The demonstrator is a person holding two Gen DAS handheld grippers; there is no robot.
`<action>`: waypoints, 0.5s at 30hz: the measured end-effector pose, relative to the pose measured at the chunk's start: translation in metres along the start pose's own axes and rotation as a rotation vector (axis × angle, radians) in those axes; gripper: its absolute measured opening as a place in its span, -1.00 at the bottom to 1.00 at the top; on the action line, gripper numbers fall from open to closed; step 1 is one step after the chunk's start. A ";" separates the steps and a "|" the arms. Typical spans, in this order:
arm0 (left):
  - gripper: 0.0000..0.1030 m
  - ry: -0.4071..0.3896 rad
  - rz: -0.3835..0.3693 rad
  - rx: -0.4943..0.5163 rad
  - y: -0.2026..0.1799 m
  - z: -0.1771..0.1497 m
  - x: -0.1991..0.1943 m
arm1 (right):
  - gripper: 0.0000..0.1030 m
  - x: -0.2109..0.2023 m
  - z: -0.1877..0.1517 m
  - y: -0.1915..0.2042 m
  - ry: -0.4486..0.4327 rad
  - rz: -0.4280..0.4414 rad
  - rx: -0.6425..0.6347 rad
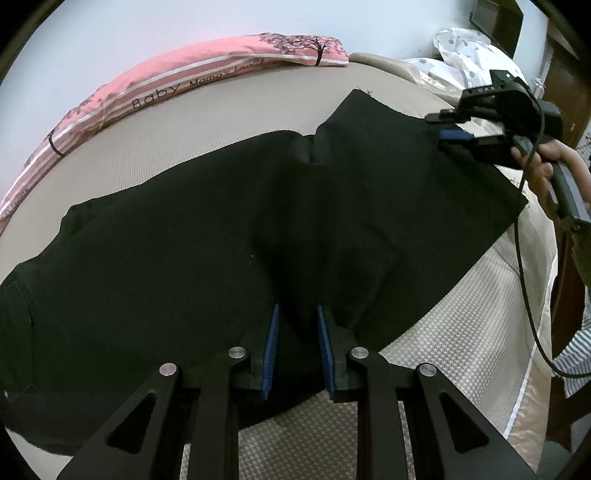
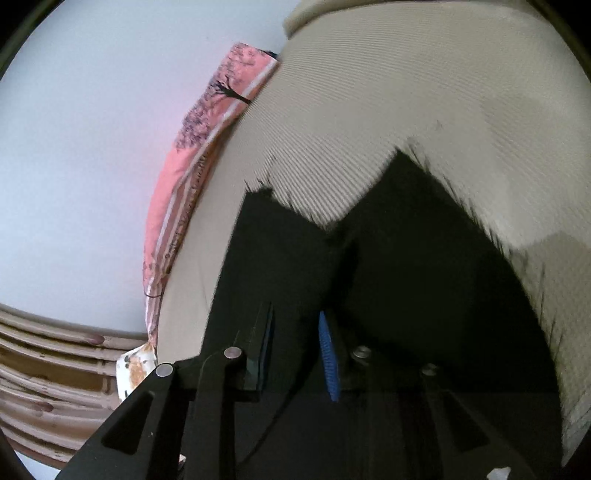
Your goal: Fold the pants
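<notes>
Black pants [image 1: 221, 229] lie spread across a beige bed [image 1: 221, 110], waist end at the left and leg ends at the right. My left gripper [image 1: 297, 325] sits at the near edge of the pants, its blue pads [image 1: 271, 343] parted with black cloth bunched between them. My right gripper [image 1: 454, 134] shows in the left wrist view at the far right leg end, jaws around the hem. In the right wrist view the pants [image 2: 406, 258] fill the lower half, and the right gripper [image 2: 297, 332] has cloth between its parted pads.
A pink striped pillow [image 1: 184, 74] lies along the far edge of the bed by the white wall. A white spotted cloth [image 1: 469, 48] and dark wooden furniture [image 1: 498, 18] are at the far right. A checked cover [image 1: 443, 350] is under the near right edge.
</notes>
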State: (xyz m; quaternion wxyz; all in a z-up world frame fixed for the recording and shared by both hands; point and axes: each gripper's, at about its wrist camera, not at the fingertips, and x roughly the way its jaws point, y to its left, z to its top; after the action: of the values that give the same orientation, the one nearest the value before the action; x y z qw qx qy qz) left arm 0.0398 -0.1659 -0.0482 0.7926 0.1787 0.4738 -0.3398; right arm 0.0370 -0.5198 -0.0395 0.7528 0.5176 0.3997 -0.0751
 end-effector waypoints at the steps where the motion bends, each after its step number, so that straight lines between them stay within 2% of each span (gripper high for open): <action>1: -0.57 0.001 -0.001 -0.002 0.000 0.000 0.000 | -0.65 0.001 0.004 0.002 -0.002 -0.005 -0.009; 3: -0.57 0.002 -0.003 -0.003 0.002 0.001 0.001 | -0.78 0.001 0.010 0.001 -0.013 -0.024 -0.013; 9: -0.57 0.001 -0.004 -0.004 0.002 0.000 0.000 | -0.89 0.008 0.018 0.007 -0.015 -0.048 -0.036; 11: -0.57 0.001 -0.005 -0.003 0.002 0.001 0.000 | -0.90 0.002 0.019 0.011 -0.028 0.012 -0.011; 15: -0.57 -0.013 -0.007 0.001 0.002 0.001 -0.002 | -0.91 -0.035 0.013 0.032 -0.094 0.054 -0.057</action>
State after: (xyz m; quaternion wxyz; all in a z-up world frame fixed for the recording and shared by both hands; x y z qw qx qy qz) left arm 0.0416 -0.1641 -0.0462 0.7943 0.1754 0.4691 -0.3440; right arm 0.0371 -0.5269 0.0094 0.7868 0.5025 0.3519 -0.0679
